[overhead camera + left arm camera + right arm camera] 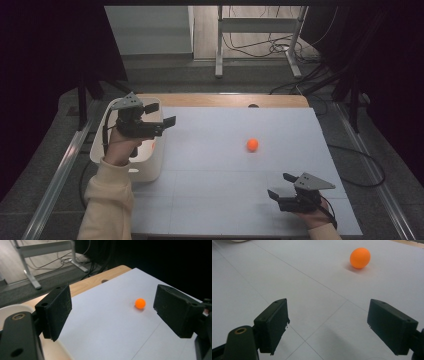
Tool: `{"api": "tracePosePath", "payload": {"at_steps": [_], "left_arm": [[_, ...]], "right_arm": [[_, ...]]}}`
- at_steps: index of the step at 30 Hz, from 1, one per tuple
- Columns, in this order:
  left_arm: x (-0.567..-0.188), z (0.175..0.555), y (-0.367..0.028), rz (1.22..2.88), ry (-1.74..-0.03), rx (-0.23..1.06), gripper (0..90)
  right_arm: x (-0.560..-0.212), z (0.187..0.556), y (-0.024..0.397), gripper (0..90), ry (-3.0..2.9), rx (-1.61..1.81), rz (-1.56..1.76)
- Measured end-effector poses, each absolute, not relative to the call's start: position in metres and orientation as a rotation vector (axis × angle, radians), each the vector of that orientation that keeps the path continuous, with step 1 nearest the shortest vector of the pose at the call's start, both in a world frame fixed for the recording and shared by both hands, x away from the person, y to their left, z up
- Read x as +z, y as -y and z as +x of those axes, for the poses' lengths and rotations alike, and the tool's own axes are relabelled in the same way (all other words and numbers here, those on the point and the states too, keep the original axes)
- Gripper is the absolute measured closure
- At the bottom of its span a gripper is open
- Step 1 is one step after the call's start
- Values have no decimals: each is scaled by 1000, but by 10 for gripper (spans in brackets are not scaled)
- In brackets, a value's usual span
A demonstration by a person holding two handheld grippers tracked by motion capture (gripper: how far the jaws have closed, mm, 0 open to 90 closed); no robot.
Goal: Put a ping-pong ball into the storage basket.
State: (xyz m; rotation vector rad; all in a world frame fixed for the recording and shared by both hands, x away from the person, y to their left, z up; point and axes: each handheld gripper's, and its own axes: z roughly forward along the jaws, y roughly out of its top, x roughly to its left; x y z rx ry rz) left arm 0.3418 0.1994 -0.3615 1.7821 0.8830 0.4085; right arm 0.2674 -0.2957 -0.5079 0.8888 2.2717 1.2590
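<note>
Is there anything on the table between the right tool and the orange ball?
No. In the right gripper view, only bare white table lies between the right tool and the ball.

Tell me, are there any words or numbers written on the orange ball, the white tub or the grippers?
None can be read. The orange ball is plain, the white tub shows no label, and the left gripper, the right gripper and the white table sheet bear no writing.

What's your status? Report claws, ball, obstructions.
Left claw open, above bin. Right claw open, low over mat. Ball loose on mat, untouched. Path clear.
</note>
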Motion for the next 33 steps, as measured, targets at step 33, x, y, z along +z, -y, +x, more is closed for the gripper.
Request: {"api": "tracePosePath", "payload": {"at_steps": [33], "left_arm": [[-377,341,-146,1914,-772,348,159]], "right_arm": [[-508,269,296,176,-2271,1268,891]]}}
